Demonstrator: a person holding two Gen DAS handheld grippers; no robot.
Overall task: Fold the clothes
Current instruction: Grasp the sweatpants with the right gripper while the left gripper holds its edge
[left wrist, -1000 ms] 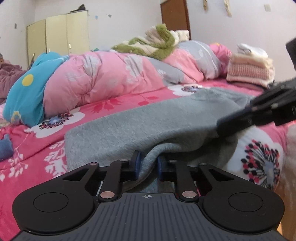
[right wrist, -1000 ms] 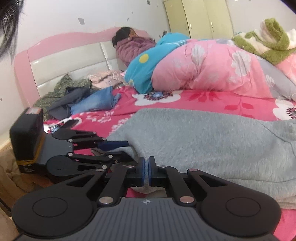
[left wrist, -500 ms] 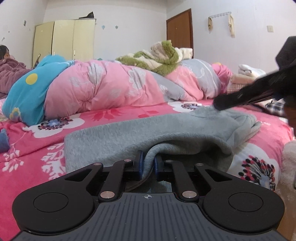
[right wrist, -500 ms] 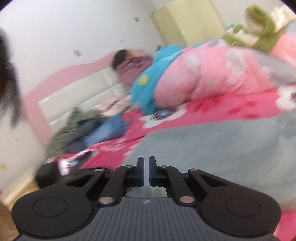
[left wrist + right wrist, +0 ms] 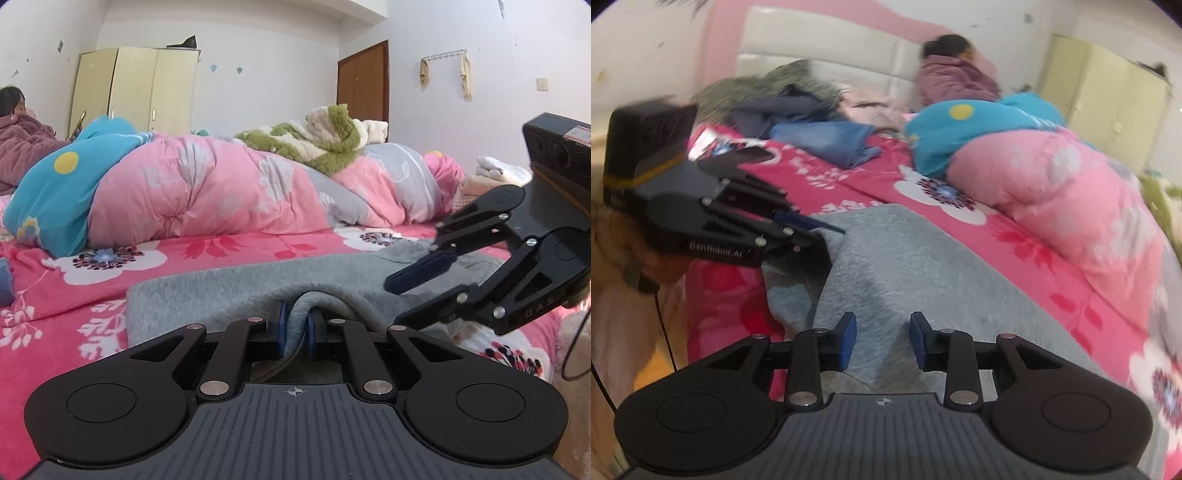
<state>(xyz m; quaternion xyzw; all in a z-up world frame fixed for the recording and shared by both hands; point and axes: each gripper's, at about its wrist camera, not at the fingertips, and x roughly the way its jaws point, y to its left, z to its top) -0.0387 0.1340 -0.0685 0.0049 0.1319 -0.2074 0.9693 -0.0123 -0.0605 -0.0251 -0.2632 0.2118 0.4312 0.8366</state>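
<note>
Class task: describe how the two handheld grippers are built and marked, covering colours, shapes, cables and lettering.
Both are matte black. The left gripper has a ribbed dark grey deck with a small crosshair mark, two round discs, silver rivets on angular linkage arms and blue finger pads. The right gripper matches it. Seen from outside, each carries white lettering, a boxy black module and a thin black cable.

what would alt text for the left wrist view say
The left tool pinches a fold of a grey garment spread on a pink floral bed. The right tool hangs open at right, a rolled pink quilt behind.
</note>
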